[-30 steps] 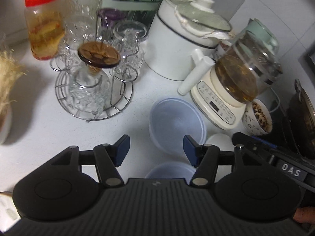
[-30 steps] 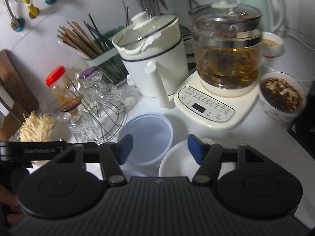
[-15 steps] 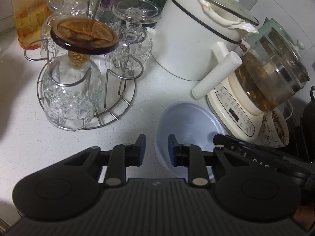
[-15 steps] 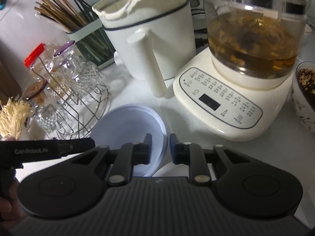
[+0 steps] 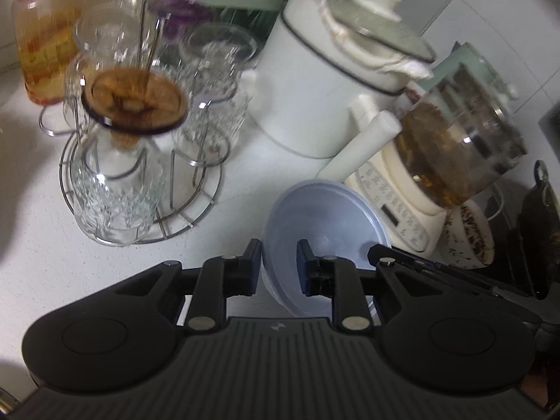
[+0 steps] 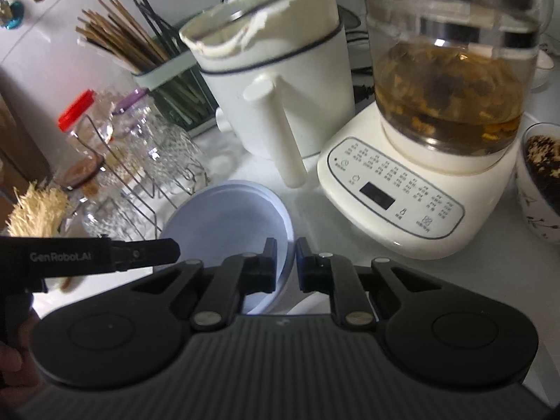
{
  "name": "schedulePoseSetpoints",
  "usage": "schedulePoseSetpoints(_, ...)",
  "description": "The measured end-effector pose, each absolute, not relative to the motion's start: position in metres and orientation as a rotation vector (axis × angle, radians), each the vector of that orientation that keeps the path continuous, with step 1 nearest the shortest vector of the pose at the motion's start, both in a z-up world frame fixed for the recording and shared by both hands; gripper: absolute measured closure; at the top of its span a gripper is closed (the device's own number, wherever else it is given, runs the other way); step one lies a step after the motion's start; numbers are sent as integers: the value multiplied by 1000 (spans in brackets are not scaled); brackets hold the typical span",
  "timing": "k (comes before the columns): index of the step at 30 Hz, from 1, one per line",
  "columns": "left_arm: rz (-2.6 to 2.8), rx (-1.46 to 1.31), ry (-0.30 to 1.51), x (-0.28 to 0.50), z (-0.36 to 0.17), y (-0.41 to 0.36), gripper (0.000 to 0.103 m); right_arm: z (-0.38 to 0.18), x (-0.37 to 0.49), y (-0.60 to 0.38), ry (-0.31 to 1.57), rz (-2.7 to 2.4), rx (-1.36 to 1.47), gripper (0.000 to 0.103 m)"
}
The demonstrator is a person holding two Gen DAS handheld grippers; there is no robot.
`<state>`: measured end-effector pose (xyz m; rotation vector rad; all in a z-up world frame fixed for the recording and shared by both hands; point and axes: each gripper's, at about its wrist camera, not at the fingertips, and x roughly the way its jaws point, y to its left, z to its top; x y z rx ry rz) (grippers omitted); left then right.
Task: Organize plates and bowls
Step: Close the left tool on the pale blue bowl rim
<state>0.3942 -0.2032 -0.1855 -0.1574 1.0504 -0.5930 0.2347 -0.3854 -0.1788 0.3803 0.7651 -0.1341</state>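
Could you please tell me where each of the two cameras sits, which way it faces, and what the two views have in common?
Left wrist: on the left gripper, looking forward and down at the counter; its fingers straddle the near-left rim of the blue bowl; the right gripper's arm enters at right.
Right wrist: on the right gripper, looking forward and down; its fingers straddle the bowl's right rim; the left gripper's arm enters at left.
Shared: the bowl, white pot, glass kettle, glass rack.

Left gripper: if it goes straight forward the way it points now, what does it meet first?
The left gripper already straddles the near rim of the bluish bowl, so it meets that bowl first. Beyond it probably the white pot's handle; depth is unclear.
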Motion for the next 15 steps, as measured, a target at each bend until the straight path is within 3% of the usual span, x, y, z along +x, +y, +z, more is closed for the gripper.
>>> schedulePoseSetpoints(15, -639, -118, 1026, 346, -116, -183, 77, -130, 175, -358, 734, -159, 410, 89)
